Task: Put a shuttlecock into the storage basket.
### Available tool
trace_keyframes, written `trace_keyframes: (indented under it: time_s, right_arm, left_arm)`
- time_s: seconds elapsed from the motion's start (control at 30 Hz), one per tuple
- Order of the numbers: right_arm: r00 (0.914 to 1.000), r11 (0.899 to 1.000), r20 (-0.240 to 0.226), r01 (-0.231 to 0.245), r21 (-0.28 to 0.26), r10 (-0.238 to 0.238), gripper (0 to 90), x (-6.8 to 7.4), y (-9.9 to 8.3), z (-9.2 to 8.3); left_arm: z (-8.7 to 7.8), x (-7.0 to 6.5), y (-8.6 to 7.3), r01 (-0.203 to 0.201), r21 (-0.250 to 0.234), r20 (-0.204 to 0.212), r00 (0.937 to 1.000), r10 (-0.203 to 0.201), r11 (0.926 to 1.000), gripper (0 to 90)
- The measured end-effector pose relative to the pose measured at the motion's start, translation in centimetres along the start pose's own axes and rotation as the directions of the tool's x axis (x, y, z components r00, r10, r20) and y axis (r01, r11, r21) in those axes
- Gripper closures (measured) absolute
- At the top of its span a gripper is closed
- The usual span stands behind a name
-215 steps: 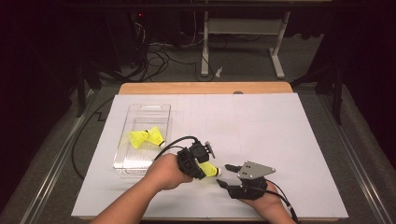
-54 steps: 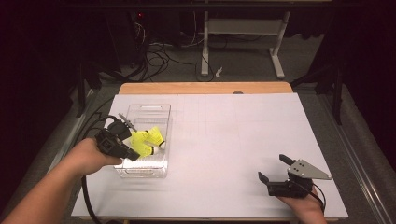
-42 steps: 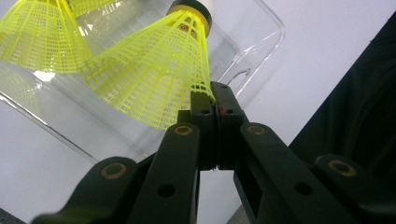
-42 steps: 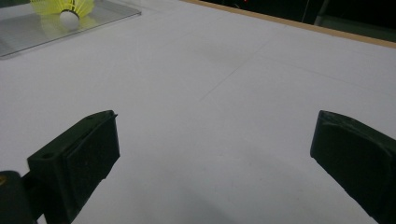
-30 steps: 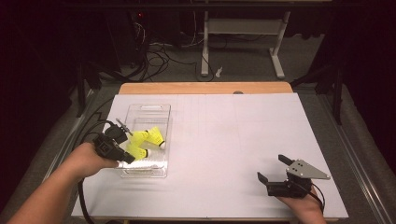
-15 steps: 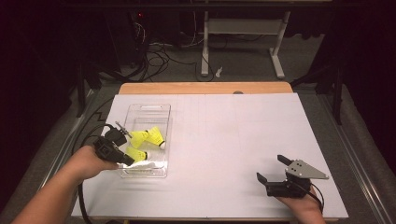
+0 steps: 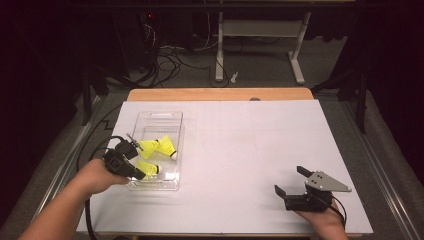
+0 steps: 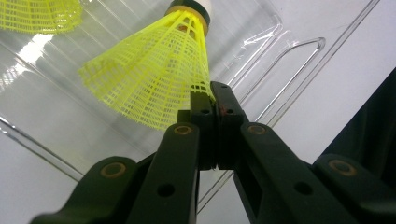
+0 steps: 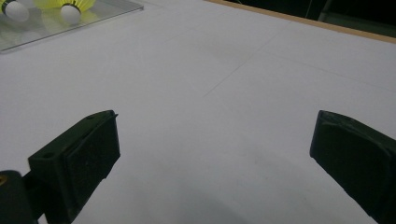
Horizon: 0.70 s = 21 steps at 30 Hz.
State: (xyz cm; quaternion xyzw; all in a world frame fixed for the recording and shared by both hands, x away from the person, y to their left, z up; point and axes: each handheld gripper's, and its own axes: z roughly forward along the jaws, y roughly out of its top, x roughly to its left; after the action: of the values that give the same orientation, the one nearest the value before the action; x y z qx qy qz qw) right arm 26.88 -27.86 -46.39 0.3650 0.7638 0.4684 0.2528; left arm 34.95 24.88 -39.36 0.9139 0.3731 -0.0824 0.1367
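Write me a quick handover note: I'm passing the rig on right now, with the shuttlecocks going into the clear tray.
Left claw: shut, pinching the skirt edge of a yellow shuttlecock over the near end of the clear tray.
Right claw: open, holding nothing, at the near right of the white sheet.
Done: two more shuttlecocks lie in the tray.
Left: release the held one into the tray and pull the claw out.

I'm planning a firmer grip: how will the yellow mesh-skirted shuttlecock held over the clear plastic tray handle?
The yellow mesh-skirted shuttlecock probably is very light, since the left gripper holds it by the skirt's edge alone. Its open mesh likely flexes and could crush. Set down in the clear plastic tray, its rounded cork tip may let it roll.
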Motion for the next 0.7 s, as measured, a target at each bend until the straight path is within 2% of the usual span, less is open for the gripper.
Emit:
trace_keyframes:
  time_s: [0.33,0.47,0.57,0.7]
  right_arm:
    - [1.0000,1.000,0.003,-0.005,-0.001,0.005,2.2,-0.07,-0.02,-0.09]
    - [1.0000,1.000,0.002,-0.004,0.000,0.004,2.2,-0.06,-0.02,-0.14]
    - [1.0000,1.000,0.002,-0.004,0.001,0.004,2.3,-0.03,-0.03,-0.12]
    - [1.0000,1.000,0.000,-0.004,0.002,0.004,2.4,0.02,-0.01,-0.06]
  left_arm:
    - [0.57,0.00,0.19,0.008,0.013,-0.015,0.9999,-0.008,0.9999,88.6]
    - [0.78,0.13,0.03,0.017,0.013,-0.007,0.9998,-0.017,0.9998,87.8]
    - [0.71,0.26,-0.13,0.029,-0.008,0.007,0.9995,-0.029,0.9995,86.6]
    - [0.63,0.38,-0.22,0.039,0.002,0.002,0.9992,-0.039,0.9992,82.5]
